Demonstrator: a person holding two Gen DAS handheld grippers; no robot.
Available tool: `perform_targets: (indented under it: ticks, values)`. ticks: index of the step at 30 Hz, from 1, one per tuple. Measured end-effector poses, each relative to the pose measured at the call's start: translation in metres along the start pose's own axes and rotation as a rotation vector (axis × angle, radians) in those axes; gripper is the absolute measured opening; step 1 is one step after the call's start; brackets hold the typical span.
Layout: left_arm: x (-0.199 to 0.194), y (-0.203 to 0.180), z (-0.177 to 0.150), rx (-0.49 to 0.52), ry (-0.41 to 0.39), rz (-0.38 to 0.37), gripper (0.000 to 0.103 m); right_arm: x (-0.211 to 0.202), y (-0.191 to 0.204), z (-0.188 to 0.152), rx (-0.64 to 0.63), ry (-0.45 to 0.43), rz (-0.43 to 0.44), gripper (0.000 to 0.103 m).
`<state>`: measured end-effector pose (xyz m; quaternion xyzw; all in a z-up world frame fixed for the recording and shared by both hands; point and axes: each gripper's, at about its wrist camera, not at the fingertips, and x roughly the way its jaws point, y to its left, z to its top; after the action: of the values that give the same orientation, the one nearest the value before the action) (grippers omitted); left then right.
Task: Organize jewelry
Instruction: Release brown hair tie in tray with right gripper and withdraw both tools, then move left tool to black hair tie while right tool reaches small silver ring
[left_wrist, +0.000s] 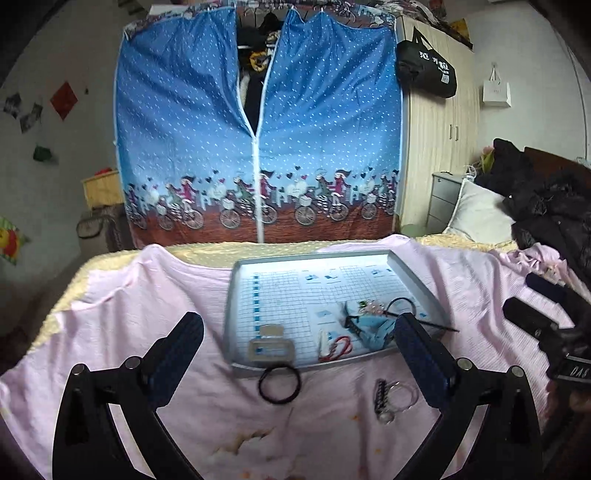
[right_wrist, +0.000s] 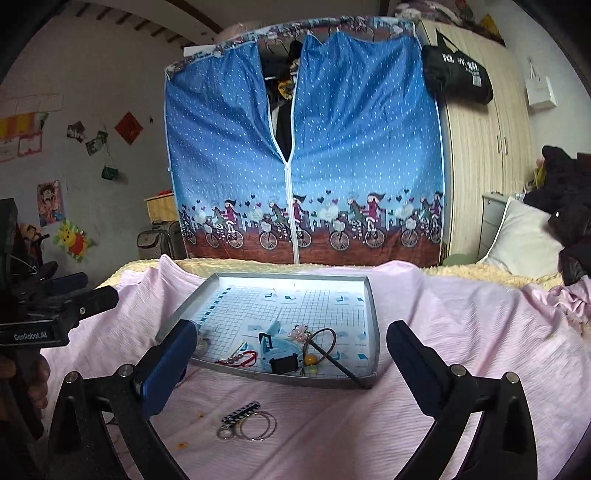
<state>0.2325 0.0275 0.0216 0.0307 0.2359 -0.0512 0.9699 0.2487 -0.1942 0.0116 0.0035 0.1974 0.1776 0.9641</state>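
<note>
Left wrist view: low over the pink sheet (left_wrist: 155, 302), facing the blue wardrobe (left_wrist: 258, 147), tray (left_wrist: 240, 280) near, centre-right | Right wrist view: same direction, from further right, tray (right_wrist: 373, 317) centre-left | Shared: tray, sheet, wardrobe.

Big blue zip-up fabric wardrobe (right_wrist: 303, 147) with a bicycle print out back, wooden closet (right_wrist: 484, 147) just beside it, a black bag (right_wrist: 458, 77) hanging there, pink sheet (right_wrist: 461, 332) over the bed.
</note>
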Motion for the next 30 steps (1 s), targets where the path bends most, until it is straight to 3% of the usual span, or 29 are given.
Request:
perform_targets:
  ticks: [4,10,15,24,30]
  values:
    - [-0.020,0.000,-0.016,0.029,0.009,0.082,0.101,-0.020,0.015,-0.006,-0.041,-0.016,-0.001,0.103]
    - [-0.038,0.011,-0.045,-0.044,0.093,0.086,0.101,-0.044,0.034,-0.027,-0.061,0.023,0.018,0.103]
    - [-0.048,0.016,-0.057,-0.127,0.159,0.076,0.101,-0.047,0.049,-0.045,-0.068,0.110,0.012,0.103]
    - [-0.043,0.014,-0.066,-0.138,0.249,0.101,0.101,-0.016,0.057,-0.077,-0.069,0.340,0.009,0.103]
    - [-0.036,0.019,-0.073,-0.167,0.297,0.102,0.101,-0.008,0.057,-0.085,-0.066,0.399,0.001,0.103]
